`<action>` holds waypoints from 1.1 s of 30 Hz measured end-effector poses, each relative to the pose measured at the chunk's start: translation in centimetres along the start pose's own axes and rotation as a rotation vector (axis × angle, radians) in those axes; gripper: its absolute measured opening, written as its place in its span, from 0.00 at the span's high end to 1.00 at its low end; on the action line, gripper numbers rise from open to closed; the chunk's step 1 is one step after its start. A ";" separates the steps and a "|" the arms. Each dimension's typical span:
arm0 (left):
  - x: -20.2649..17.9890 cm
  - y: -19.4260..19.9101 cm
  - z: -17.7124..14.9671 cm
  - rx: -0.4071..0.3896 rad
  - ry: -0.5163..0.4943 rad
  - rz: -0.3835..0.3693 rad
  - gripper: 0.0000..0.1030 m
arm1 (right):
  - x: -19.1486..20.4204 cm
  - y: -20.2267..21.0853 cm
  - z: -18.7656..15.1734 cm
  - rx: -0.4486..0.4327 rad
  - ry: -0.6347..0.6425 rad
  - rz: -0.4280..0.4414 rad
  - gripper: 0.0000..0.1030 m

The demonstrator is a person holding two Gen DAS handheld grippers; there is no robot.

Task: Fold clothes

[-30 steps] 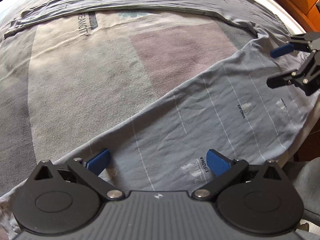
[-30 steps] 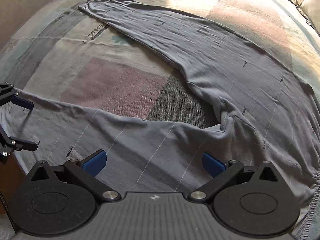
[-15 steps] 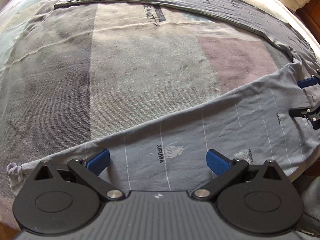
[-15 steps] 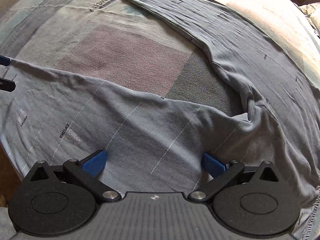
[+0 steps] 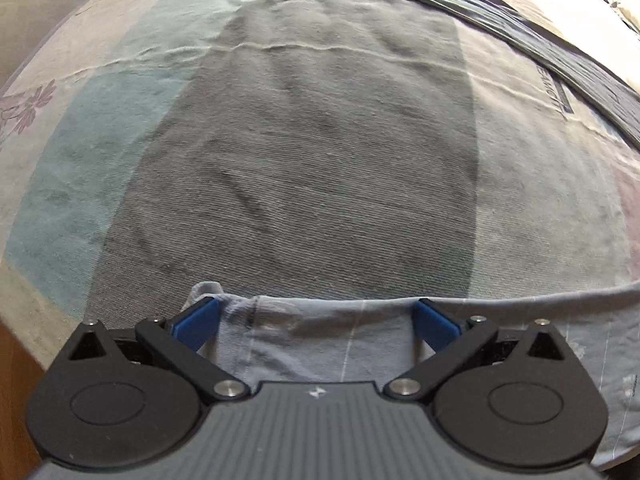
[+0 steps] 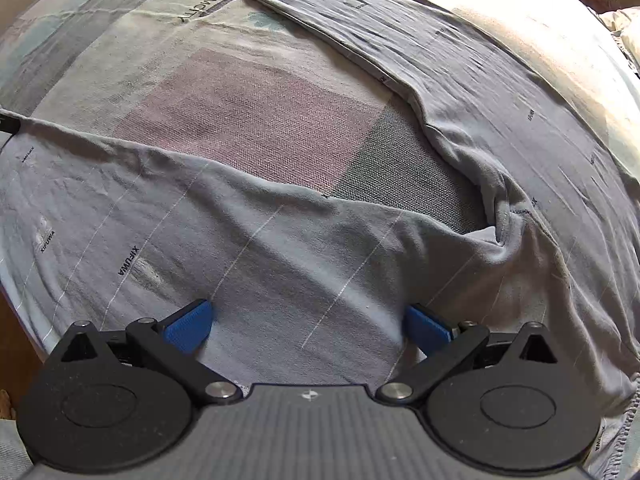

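Grey-blue trousers (image 6: 280,248) lie spread on a bed, over a bedsheet (image 5: 320,160) with grey, teal, cream and pink blocks. Fabric has thin white stripes and small "XIFUWA" print.

Left wrist view: left hand-held gripper (image 5: 316,318) at 6 o'clock, blue fingers (image 5: 196,322) spread wide apart, nothing clamped. Between them sits the cuff end of the near trouser leg, bunched hem at about 7 o'clock; whether the pads touch cloth, can't tell. That leg's edge runs out toward 3 o'clock. The other leg (image 5: 500,28) shows as a dark folded strip from 12 toward 2 o'clock, well apart from the gripper. Bare sheet fills the centre.

Right wrist view: right hand-held gripper (image 6: 308,324) at 6 o'clock, jaws apart, gripping nothing, over the upper part of the near leg. Near leg runs from 9 o'clock across to the crotch, puckered at about 3 o'clock. Far leg (image 6: 400,28) stretches from 12 o'clock down to that pucker. Pink and dark sheet patches show in the V between the legs. Waist area hangs off the bed edge at 4–5 o'clock.
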State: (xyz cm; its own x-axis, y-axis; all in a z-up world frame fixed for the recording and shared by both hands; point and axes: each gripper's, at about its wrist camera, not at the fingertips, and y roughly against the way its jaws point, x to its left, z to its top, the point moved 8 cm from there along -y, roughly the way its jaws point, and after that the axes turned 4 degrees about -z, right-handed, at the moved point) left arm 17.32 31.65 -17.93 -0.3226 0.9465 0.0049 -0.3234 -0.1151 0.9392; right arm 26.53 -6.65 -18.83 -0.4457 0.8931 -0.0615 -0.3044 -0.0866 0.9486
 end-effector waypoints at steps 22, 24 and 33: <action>-3.5 2.4 -6.2 0.111 -0.233 -0.034 0.01 | 0.0 0.2 -0.4 -0.029 0.003 -0.002 0.00; -3.9 2.0 -5.9 0.109 -0.247 -0.045 0.01 | 0.0 0.3 -0.5 -0.036 0.004 -0.002 0.00; -2.3 3.0 -6.5 0.172 -0.146 -0.036 0.01 | -0.1 0.3 -0.5 -0.047 0.018 0.007 0.00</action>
State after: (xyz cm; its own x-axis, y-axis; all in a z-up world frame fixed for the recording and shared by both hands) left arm 11.33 27.14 -17.39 -0.1772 0.9841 0.0082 -0.1723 -0.0393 0.9843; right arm 26.09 -7.03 -18.68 -0.4624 0.8846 -0.0609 -0.3403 -0.1137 0.9334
